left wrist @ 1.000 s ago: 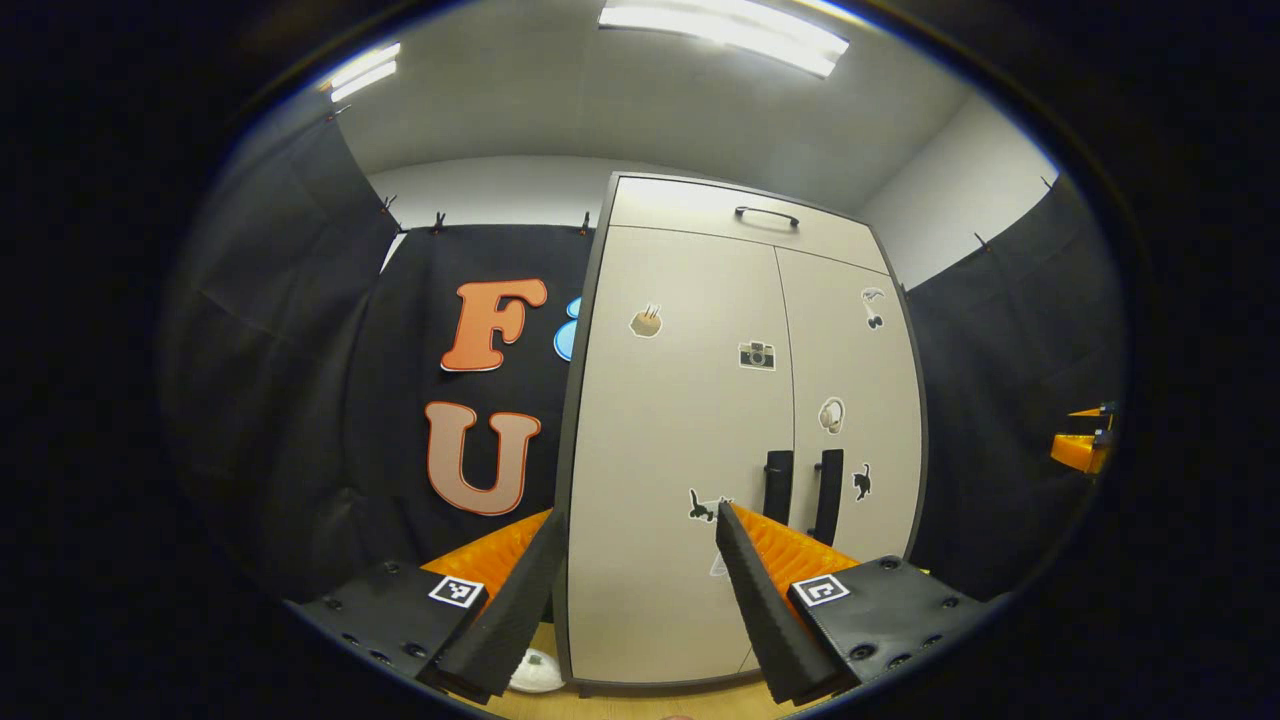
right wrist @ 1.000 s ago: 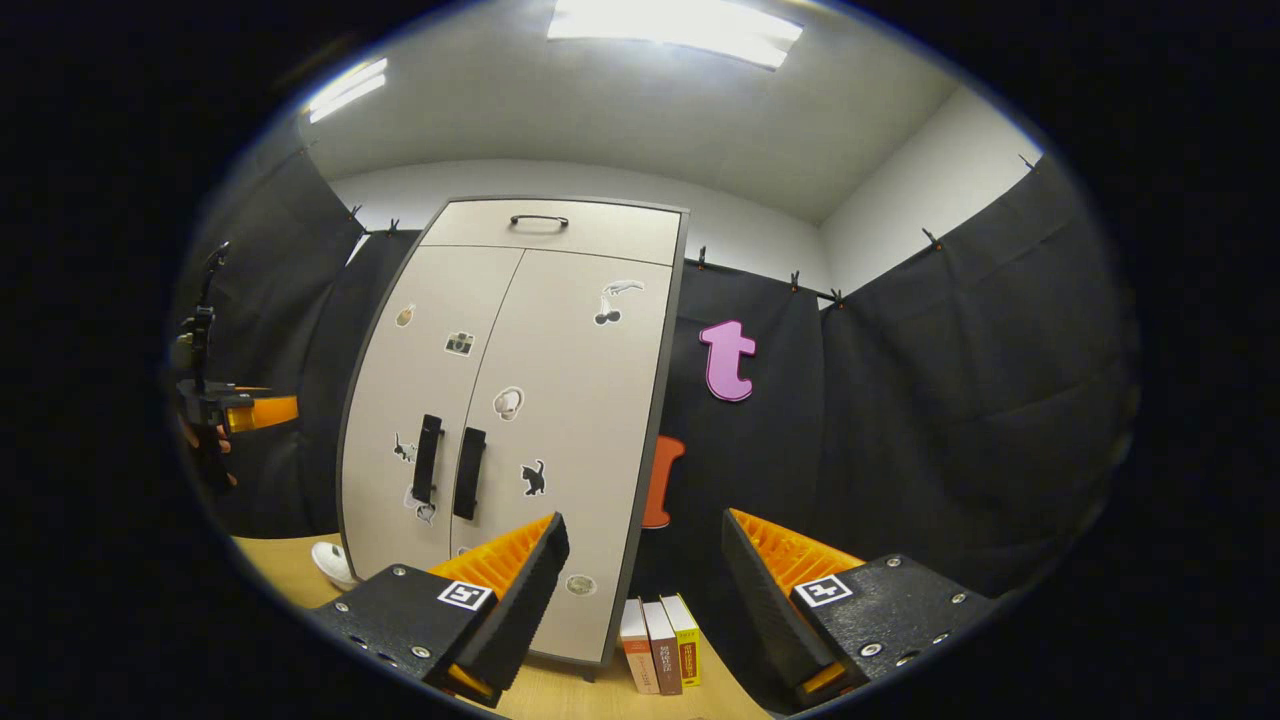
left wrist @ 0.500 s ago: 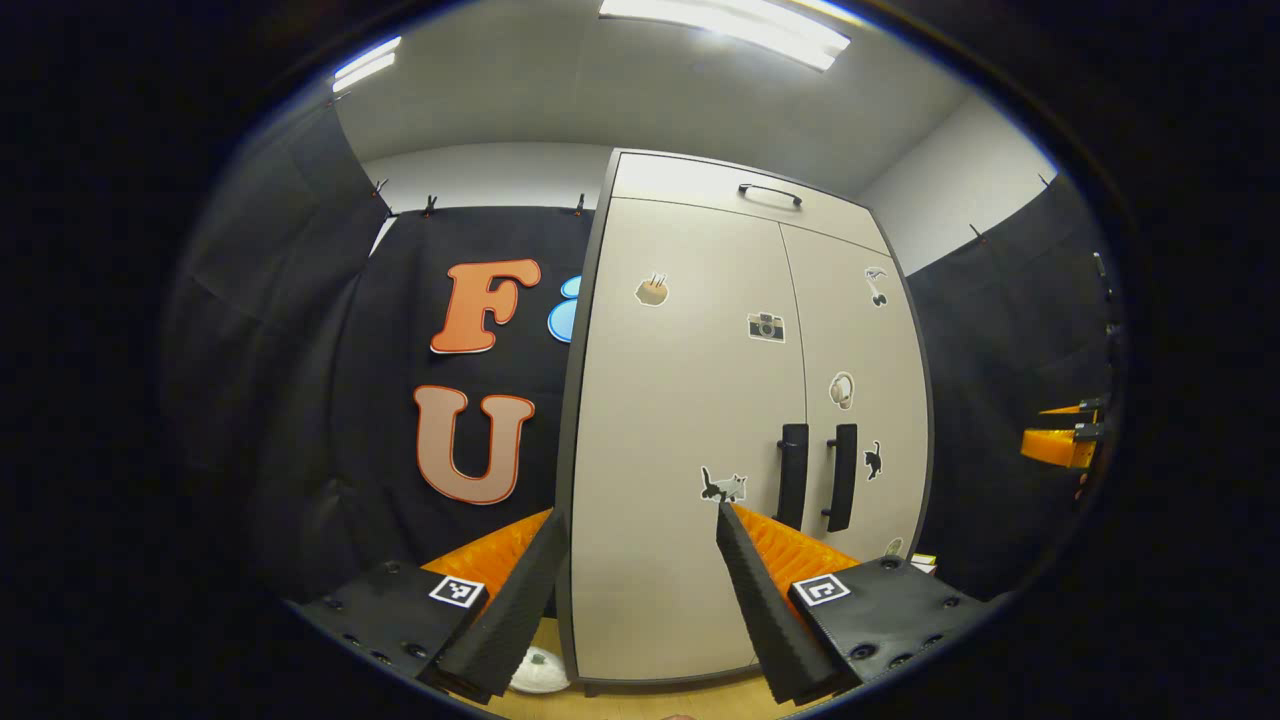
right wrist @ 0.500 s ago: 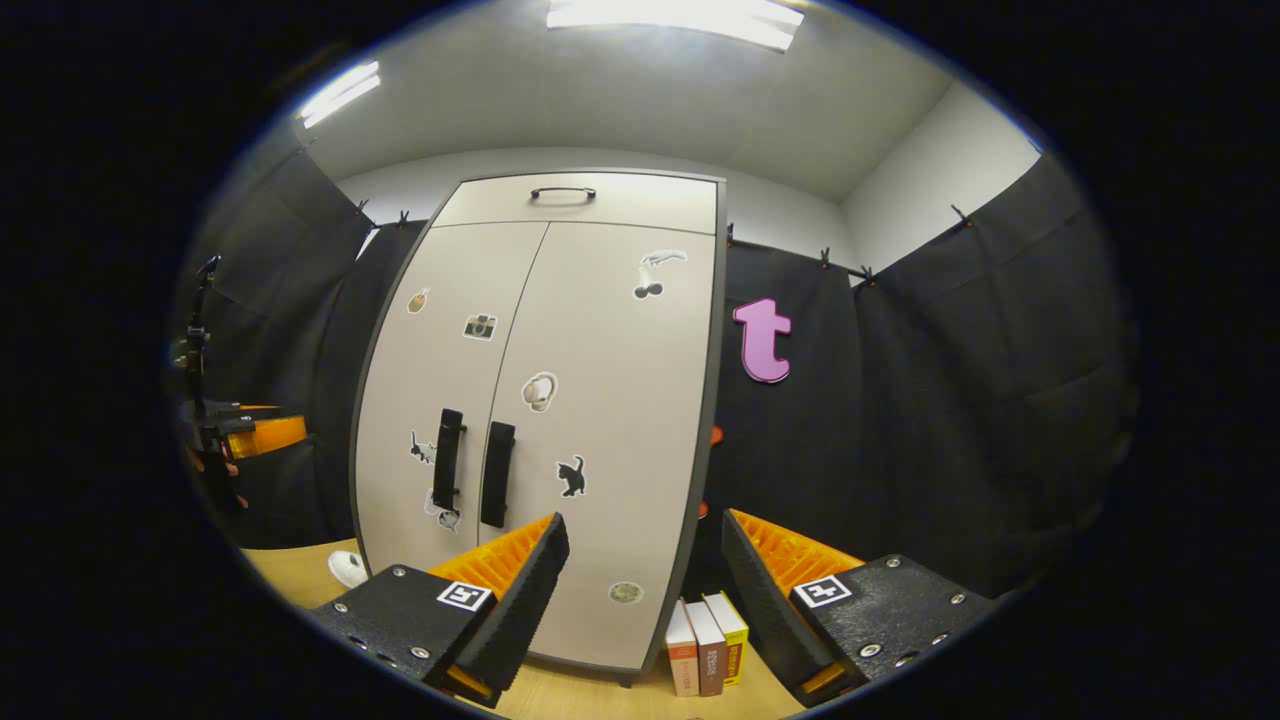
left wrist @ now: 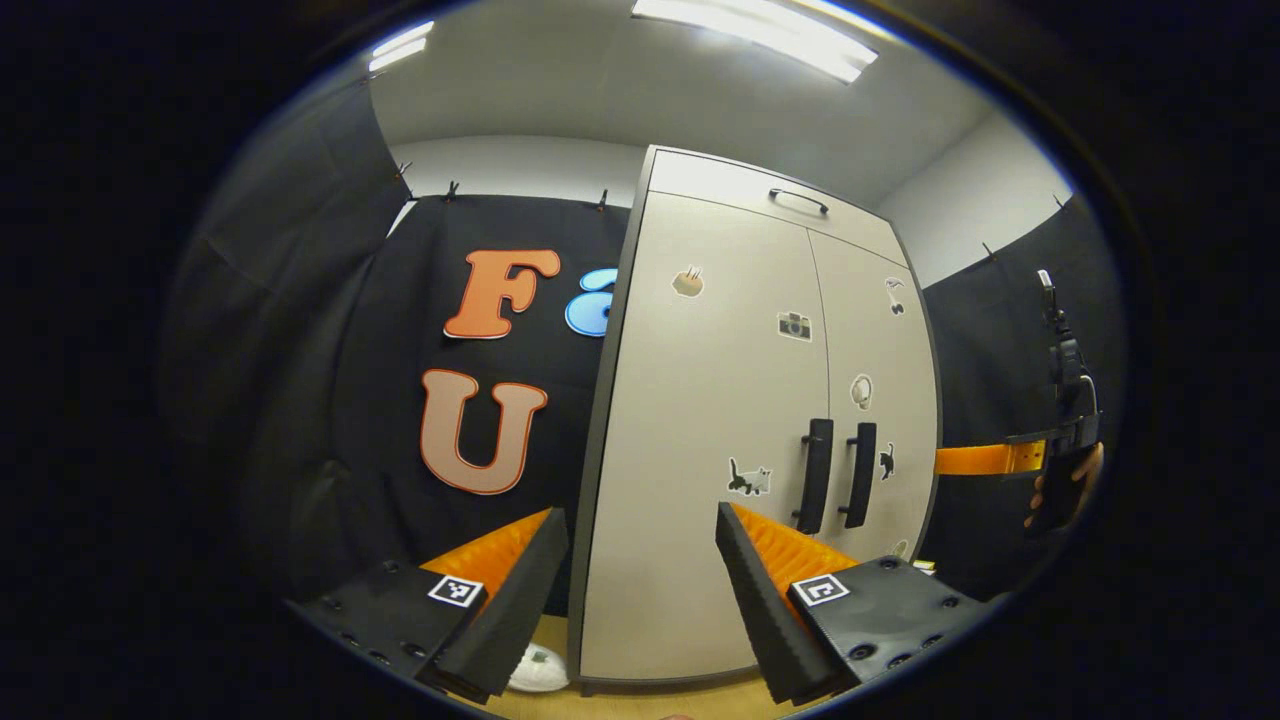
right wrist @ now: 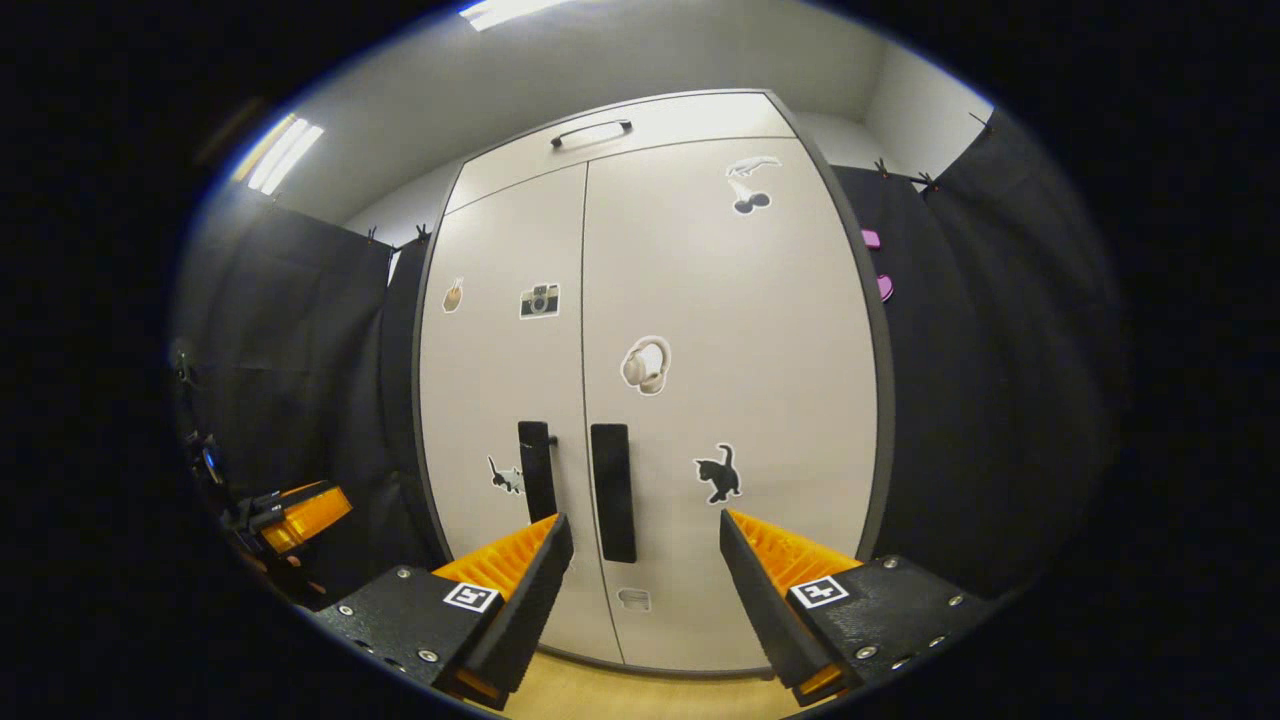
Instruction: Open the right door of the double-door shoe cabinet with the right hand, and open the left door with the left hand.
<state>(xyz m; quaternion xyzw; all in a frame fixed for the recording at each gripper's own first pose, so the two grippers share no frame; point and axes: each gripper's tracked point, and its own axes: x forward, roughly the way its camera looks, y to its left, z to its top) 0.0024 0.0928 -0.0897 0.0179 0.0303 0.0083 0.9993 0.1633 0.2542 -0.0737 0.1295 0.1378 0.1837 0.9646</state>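
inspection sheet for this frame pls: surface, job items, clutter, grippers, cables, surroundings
Surface: light wood floor under the cabinet.
Job's things: shoe cabinet upright, both doors shut; right door handle and left door handle untouched.
Clutter: small white object on the floor by the cabinet's left corner; stickers on both doors.
Grippers: right gripper open, facing the right door handle, no contact; left gripper open, facing the left door, no contact.
Cables: nothing seen.
Surroundings: black cloth walls, white ceiling with strip lights.
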